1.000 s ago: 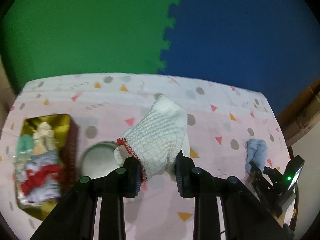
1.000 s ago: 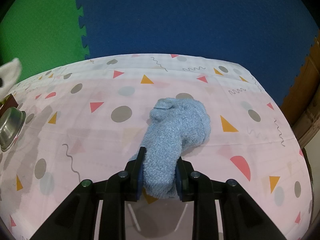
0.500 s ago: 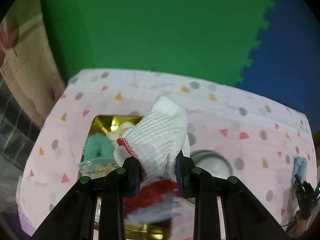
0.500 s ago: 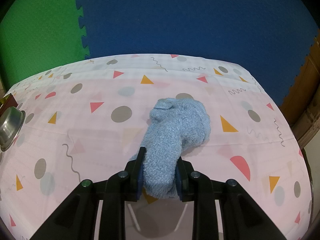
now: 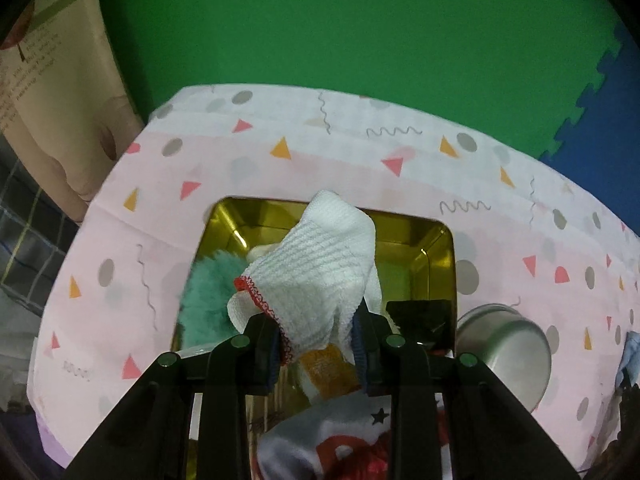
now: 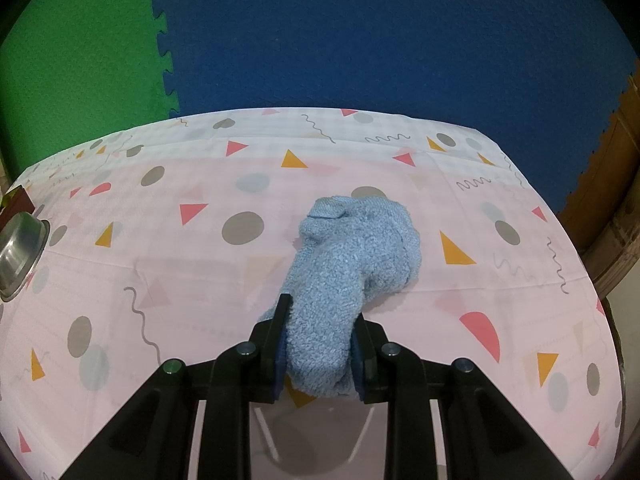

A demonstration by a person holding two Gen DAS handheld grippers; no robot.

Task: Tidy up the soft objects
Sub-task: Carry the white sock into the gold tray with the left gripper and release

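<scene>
Left wrist view: left gripper [image 5: 316, 346] pinching white sock [image 5: 316, 276] over gold tin [image 5: 436, 256], frame centre; lower before releasing. Right gripper [image 6: 319, 354] clamped on blue sock [image 6: 352, 264].

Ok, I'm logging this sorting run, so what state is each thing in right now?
White sock: gripped, held over the tin.
Left gripper: shut on the sock.
Gold tin: open, partly filled with soft items.
Blue sock: gripped, far end resting on the tablecloth.
Right gripper: shut on it.
Steel bowl: upright beside the tin.
</scene>
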